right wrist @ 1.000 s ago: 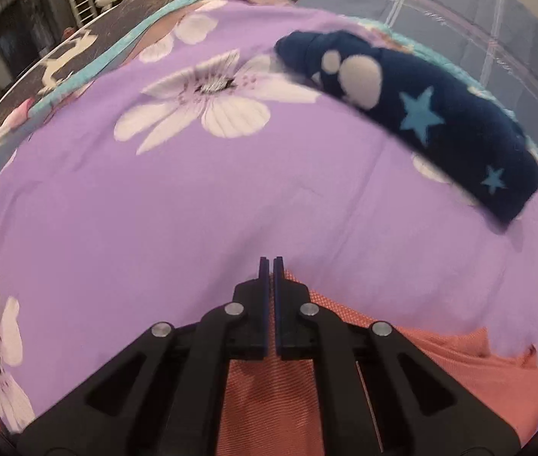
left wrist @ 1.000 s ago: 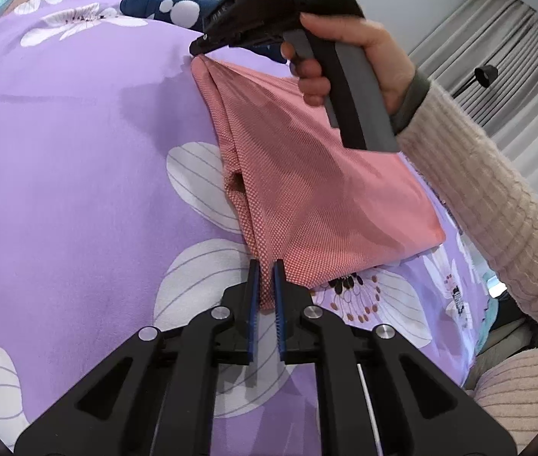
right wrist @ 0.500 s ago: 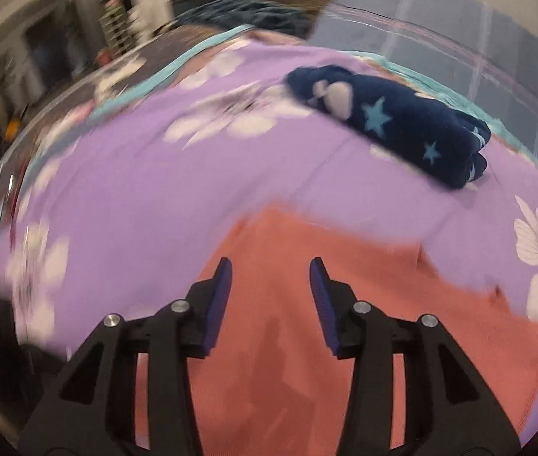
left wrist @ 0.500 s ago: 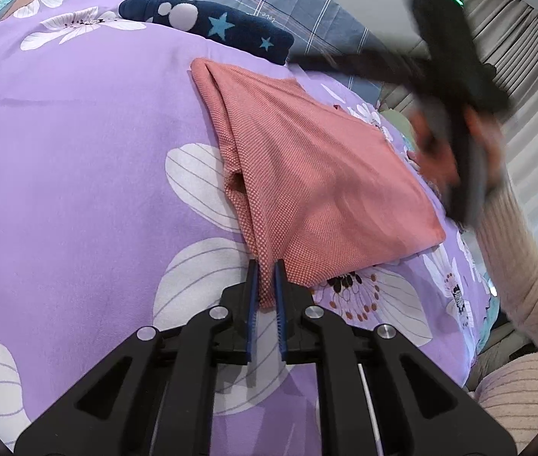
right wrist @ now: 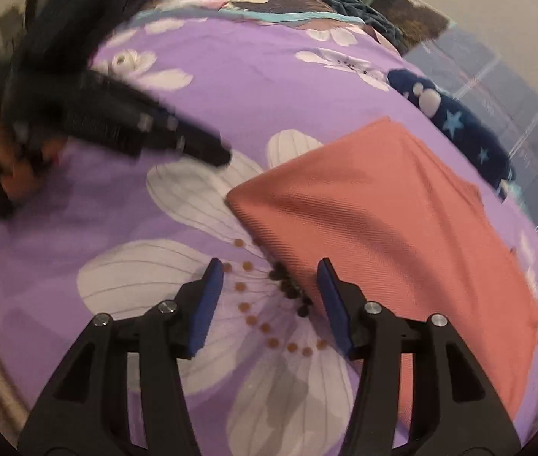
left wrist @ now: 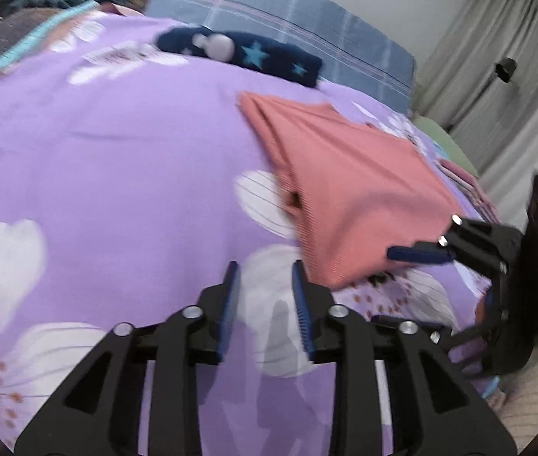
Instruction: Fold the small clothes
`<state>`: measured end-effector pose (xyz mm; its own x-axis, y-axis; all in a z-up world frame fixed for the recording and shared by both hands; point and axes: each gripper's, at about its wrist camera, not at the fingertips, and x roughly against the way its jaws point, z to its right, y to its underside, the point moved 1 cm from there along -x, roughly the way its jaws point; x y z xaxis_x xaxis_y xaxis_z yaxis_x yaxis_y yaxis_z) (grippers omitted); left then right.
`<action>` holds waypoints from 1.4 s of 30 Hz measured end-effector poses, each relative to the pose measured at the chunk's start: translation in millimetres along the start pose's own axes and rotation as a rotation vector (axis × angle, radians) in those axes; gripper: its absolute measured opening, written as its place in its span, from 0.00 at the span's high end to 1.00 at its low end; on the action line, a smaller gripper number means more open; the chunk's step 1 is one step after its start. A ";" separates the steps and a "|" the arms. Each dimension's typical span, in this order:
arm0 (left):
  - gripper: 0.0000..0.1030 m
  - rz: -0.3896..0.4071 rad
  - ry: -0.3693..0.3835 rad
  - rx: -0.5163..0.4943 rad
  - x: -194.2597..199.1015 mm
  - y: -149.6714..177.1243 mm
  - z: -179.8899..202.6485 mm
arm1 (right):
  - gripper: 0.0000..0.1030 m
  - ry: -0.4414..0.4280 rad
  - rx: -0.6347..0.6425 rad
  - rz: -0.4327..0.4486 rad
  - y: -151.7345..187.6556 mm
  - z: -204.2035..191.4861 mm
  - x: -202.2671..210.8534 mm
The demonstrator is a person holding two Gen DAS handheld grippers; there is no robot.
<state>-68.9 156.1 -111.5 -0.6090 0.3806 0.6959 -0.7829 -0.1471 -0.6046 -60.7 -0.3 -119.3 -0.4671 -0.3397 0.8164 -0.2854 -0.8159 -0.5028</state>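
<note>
Both jaws are seen opening: the left gripper (left wrist: pixel 265 288) is empty over the purple floral sheet (left wrist: pixel 116 174); the right gripper (right wrist: pixel 269 288) apparently straddles the folded pink garment (right wrist: pixel 383 220) edge, ungripped.

A salmon-pink garment (left wrist: pixel 348 186) is laid flat on the purple floral bedspread (left wrist: pixel 116 174), folded into a rough rectangle with a finely ribbed weave. A doubled, slightly gaping fold is seen along one long edge. Its near corner is set over a white flower print. A navy garment (left wrist: pixel 242 53) with stars and white spots is bunched just beyond it, toward the bedspread's far edge.
</note>
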 end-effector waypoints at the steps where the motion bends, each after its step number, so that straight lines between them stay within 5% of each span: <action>1: 0.66 0.013 -0.026 0.006 4.4 -2.1 -4.4 | 0.46 0.051 0.024 0.004 -0.8 -5.2 -3.2; 6: 0.63 0.055 -0.036 0.051 13.1 -14.9 -21.0 | 0.41 0.208 0.047 -0.001 -10.9 -14.8 -18.9; 8: 0.59 0.066 0.037 0.079 7.4 -27.4 -24.2 | 0.41 0.277 0.067 0.011 -15.1 -20.8 -25.1; 10: 0.59 0.039 0.187 0.100 -14.2 -51.6 -23.7 | 0.41 0.322 0.070 0.016 -18.1 -25.5 -29.4; 13: 0.55 -0.046 0.298 0.099 -60.4 -86.6 -20.3 | 0.44 0.329 0.042 0.003 -20.6 -23.7 -30.3; 16: 0.51 -0.136 0.328 0.109 -110.3 -112.0 -21.3 | 0.45 0.320 0.001 -0.005 -16.6 -19.1 -26.5; 20: 0.51 -0.108 0.388 0.109 -139.0 -137.8 -18.4 | 0.45 0.318 -0.011 0.000 -12.1 -18.3 -24.2; 22: 0.74 -0.102 0.370 0.093 -149.5 -141.9 -17.8 | 0.45 0.304 -0.023 -0.005 -12.5 -15.5 -26.4; 24: 0.85 -0.114 0.385 0.129 -157.7 -144.8 -24.9 | 0.45 0.297 -0.026 -0.003 -15.0 -13.7 -29.0; 29: 0.86 -0.089 0.384 0.121 -154.6 -141.7 -23.5 | 0.46 0.373 0.037 0.026 -29.5 -19.0 -42.8; 30: 0.86 -0.088 0.382 0.118 -154.7 -142.0 -23.5 | 0.48 0.386 0.046 0.030 -31.3 -20.4 -45.0; 32: 0.86 -0.089 0.396 0.130 -154.9 -141.9 -26.6 | 0.84 0.361 0.074 0.026 -31.9 -26.2 -48.8; 33: 0.86 -0.089 0.400 0.135 -155.0 -142.0 -27.5 | 0.95 0.369 0.095 0.022 -31.1 -30.9 -50.3; 36: 0.86 -0.081 0.385 0.123 -152.2 -141.7 -25.6 | 0.96 0.423 0.132 0.067 -29.9 -40.7 -39.8; 42: 0.91 -0.047 0.387 0.173 -149.6 -142.0 -35.1 | 0.96 0.347 0.065 0.059 -27.7 -29.0 -35.2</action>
<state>137.8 152.2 -143.4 -0.5050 0.7001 0.5048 -0.8387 -0.2598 -0.4786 -60.6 47.8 -142.4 -0.7407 -0.2168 0.6358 -0.2011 -0.8315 -0.5179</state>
